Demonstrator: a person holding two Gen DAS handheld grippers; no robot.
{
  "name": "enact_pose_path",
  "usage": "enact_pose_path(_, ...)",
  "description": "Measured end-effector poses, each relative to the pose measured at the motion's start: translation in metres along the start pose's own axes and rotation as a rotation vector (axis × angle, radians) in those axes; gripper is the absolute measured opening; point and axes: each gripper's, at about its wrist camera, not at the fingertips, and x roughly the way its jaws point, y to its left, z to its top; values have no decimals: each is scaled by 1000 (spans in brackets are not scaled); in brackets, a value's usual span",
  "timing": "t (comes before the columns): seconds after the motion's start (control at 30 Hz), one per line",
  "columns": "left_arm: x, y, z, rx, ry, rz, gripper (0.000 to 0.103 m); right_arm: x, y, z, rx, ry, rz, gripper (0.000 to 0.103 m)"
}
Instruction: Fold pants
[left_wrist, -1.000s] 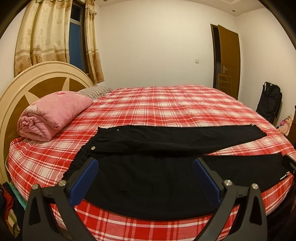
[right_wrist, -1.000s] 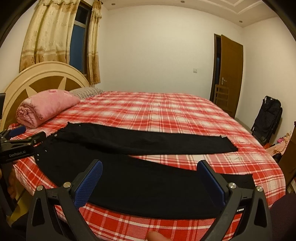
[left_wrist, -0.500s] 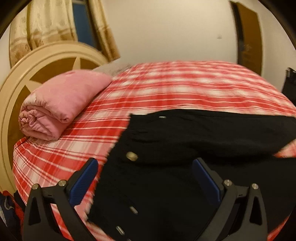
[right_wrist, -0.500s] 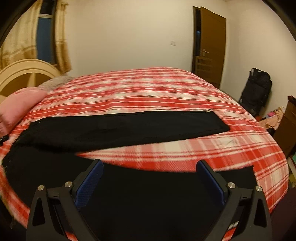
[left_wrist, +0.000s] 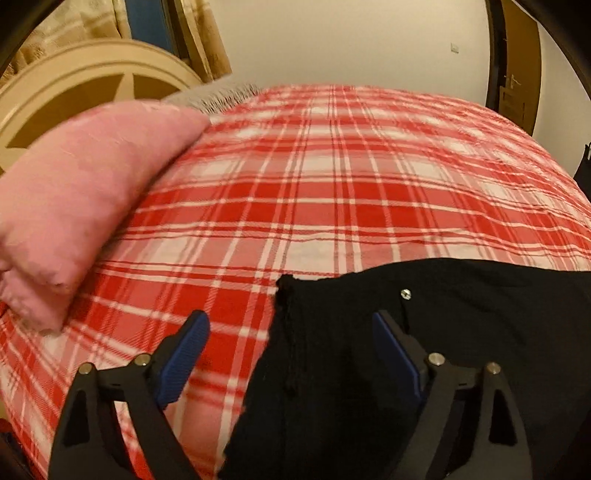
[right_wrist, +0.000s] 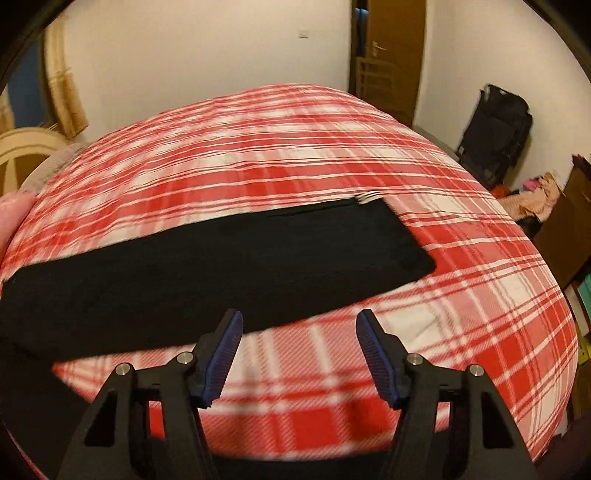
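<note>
The black pants (left_wrist: 461, 350) lay spread on a bed covered by a red-and-white plaid sheet (left_wrist: 314, 192). In the left wrist view they filled the lower right of the frame, with the ragged waist edge running down the middle bottom and a small silver rivet (left_wrist: 406, 293) showing near the upper edge of the cloth. The left gripper (left_wrist: 291, 341) hovered low over that waist end with its jaws wide apart and nothing between them; the left blue pad (left_wrist: 184, 358) sat over bare plaid, the right one over black fabric. Whether either pad touched the cloth could not be told. A rolled pink blanket (left_wrist: 81, 206) lay at the left of the frame on the sheet, well apart from the pants, with a cream round headboard (left_wrist: 92, 74) behind it in the upper left.

In the right wrist view, one pant leg (right_wrist: 221, 258) stretched as a long dark band across the middle of the frame, its hem ending at centre right. The right gripper (right_wrist: 299, 349) was held over the plaid strip just below that leg, jaws apart and empty. More black cloth showed at the lower left edge. A brown door (right_wrist: 395, 55) stood at the upper right, and a black bag (right_wrist: 495, 129) leaned against the wall at the right. This view was blurred.
</note>
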Motion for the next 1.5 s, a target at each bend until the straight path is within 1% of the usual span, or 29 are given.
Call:
enact_pose_path(0.07, 14, 1, 4, -5, 24, -29, 83, 10, -13, 11, 29, 5, -17, 65)
enact_pose_path(0.13, 24, 2, 9, -1, 36, -53, 82, 22, -28, 21, 61, 16, -23, 65)
enact_pose_path(0.17, 28, 0, 10, 5, 43, -76, 82, 26, -33, 24, 71, 20, -26, 65)
enact_pose_path(0.23, 38, -2, 13, 16, 64, -90, 79, 37, -45, 32, 90, 33, -31, 65)
enact_pose_path(0.33, 51, -6, 10, 31, 111, -139, 68, 51, -57, 41, 106, 52, -36, 65)
enact_pose_path(0.4, 51, -7, 9, 43, 108, -159, 63, 60, -66, 46, 114, 66, -36, 65)
enact_pose_path(0.43, 51, -7, 9, 45, 111, -173, 59, 65, -71, 50, 119, 70, -43, 65)
enact_pose_path(0.5, 50, -6, 10, 50, 116, -186, 56, 72, -79, 58, 121, 73, -51, 65)
enact_pose_path(0.53, 49, -6, 11, 55, 117, -195, 51, 76, -84, 62, 126, 73, -48, 65)
enact_pose_path(0.57, 48, -7, 10, 65, 119, -202, 49, 78, -87, 65, 130, 73, -44, 65)
enact_pose_path(0.7, 48, -11, 12, 95, 112, -178, 50, 96, -100, 80, 152, 84, -9, 65)
enact_pose_path(0.73, 49, -11, 13, 96, 113, -172, 53, 101, -101, 84, 147, 91, -5, 65)
enact_pose_path(0.8, 51, -11, 15, 100, 112, -161, 57, 112, -101, 91, 131, 98, -16, 65)
enact_pose_path(0.83, 51, -11, 16, 104, 110, -149, 62, 117, -101, 93, 127, 103, -17, 65)
enact_pose_path(0.87, 52, -12, 17, 112, 107, -137, 63, 122, -101, 96, 124, 104, -22, 65)
enact_pose_path(0.93, 53, -14, 17, 125, 104, -134, 63, 134, -101, 103, 121, 103, -39, 65)
enact_pose_path(1.1, 54, -15, 15, 134, 96, -149, 63, 160, -100, 112, 111, 119, -27, 65)
enact_pose_path(1.13, 55, -15, 15, 131, 97, -164, 57, 164, -99, 113, 106, 118, -21, 65)
enact_pose_path(1.17, 55, -14, 16, 131, 100, -181, 52, 165, -97, 114, 103, 120, -18, 61)
enact_pose_path(1.2, 54, -16, 14, 136, 97, -188, 49, 166, -93, 114, 90, 119, -2, 46)
enact_pose_path(1.23, 53, -19, 14, 151, 93, -198, 38, 164, -91, 114, 88, 120, 26, 34)
enact_pose_path(1.27, 51, -22, 13, 171, 89, -206, 31, 161, -87, 114, 80, 120, 25, 28)
enact_pose_path(1.3, 49, -25, 13, 180, 85, -201, 29, 159, -83, 114, 60, 123, 12, 13)
enact_pose_path(1.33, 47, -26, 13, 188, 81, -196, 26, 154, -79, 113, 44, 121, 9, 7)
enact_pose_path(1.43, 35, -23, 16, 175, 58, -199, 24, 132, -77, 108, 39, 84, -3, 7)
enact_pose_path(1.5, 19, -17, 18, 161, 18, -217, 24, 113, -79, 104, 45, 52, 2, 7)
